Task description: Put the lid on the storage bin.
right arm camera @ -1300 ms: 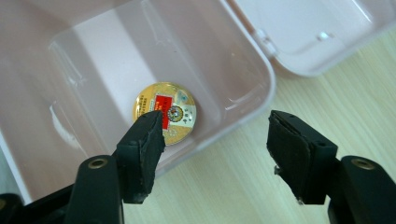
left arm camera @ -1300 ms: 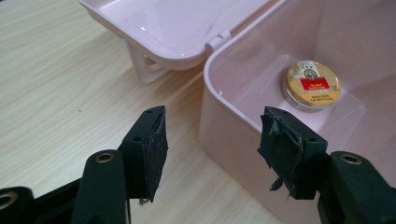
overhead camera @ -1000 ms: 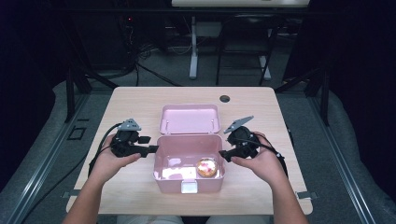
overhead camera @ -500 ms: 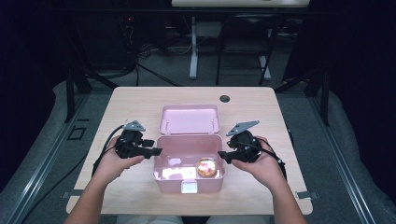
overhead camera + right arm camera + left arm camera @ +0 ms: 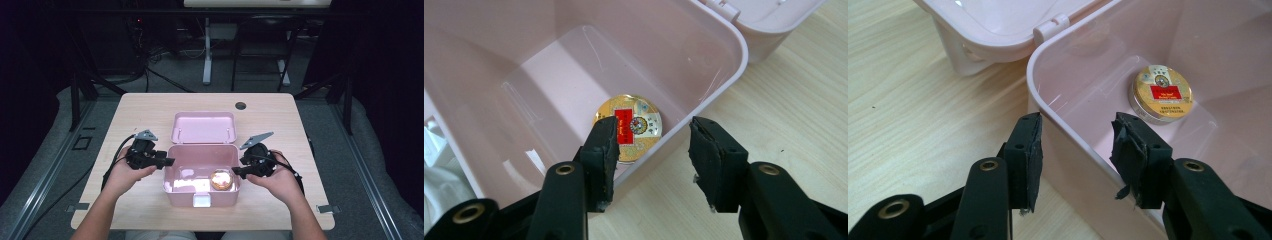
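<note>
While my left hand-held gripper (image 5: 1075, 150) and right hand-held gripper (image 5: 651, 155) straddle opposite walls of the pink box (image 5: 172, 192), jaws apart and just been closing, I squeeze evenly; the tin (image 5: 629, 127) stays inside.

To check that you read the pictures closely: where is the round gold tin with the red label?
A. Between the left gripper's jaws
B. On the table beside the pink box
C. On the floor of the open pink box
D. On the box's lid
C: the gold tin lies flat inside the open pink box, near its right wall.
</note>
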A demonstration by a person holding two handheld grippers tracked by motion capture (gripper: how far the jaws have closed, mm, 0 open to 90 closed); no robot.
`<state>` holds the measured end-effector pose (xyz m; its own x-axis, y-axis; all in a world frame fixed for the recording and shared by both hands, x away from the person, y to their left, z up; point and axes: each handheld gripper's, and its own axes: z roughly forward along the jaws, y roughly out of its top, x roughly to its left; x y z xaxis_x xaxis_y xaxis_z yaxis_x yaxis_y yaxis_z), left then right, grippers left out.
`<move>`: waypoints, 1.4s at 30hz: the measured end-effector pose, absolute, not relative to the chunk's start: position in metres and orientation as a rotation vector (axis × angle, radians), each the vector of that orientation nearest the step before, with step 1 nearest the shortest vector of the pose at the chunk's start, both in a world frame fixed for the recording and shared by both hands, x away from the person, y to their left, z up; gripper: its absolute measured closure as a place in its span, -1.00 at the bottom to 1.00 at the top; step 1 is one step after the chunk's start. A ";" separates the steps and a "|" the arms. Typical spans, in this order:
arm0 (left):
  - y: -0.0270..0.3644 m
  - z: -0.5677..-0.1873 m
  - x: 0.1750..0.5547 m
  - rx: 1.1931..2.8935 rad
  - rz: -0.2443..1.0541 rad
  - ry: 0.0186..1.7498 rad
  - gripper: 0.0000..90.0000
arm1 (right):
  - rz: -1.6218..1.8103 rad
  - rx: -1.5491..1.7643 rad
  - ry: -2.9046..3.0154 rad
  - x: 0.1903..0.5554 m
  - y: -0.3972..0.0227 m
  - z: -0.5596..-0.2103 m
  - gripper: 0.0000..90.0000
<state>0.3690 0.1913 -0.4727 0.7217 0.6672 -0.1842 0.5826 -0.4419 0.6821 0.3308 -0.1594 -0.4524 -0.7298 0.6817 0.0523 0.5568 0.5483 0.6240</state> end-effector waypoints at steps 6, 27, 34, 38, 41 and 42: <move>0.191 -0.473 0.371 2.171 0.143 0.940 0.23 | 0.940 1.064 2.586 0.329 -0.161 -0.453 0.21; 0.196 -0.461 0.366 2.138 0.182 0.943 0.10 | 1.077 1.179 2.462 0.340 -0.180 -0.444 0.17; 0.198 -0.458 0.364 2.142 0.186 0.923 0.12 | 1.040 1.276 2.415 0.366 -0.188 -0.440 0.21; 0.199 -0.457 0.362 2.146 0.186 0.919 0.12 | 0.998 1.326 2.401 0.381 -0.189 -0.436 0.20; 0.200 -0.456 0.361 2.144 0.189 0.915 0.12 | 0.972 1.340 2.411 0.393 -0.188 -0.436 0.20; 0.200 -0.456 0.361 2.144 0.189 0.915 0.12 | 0.972 1.340 2.411 0.393 -0.188 -0.436 0.20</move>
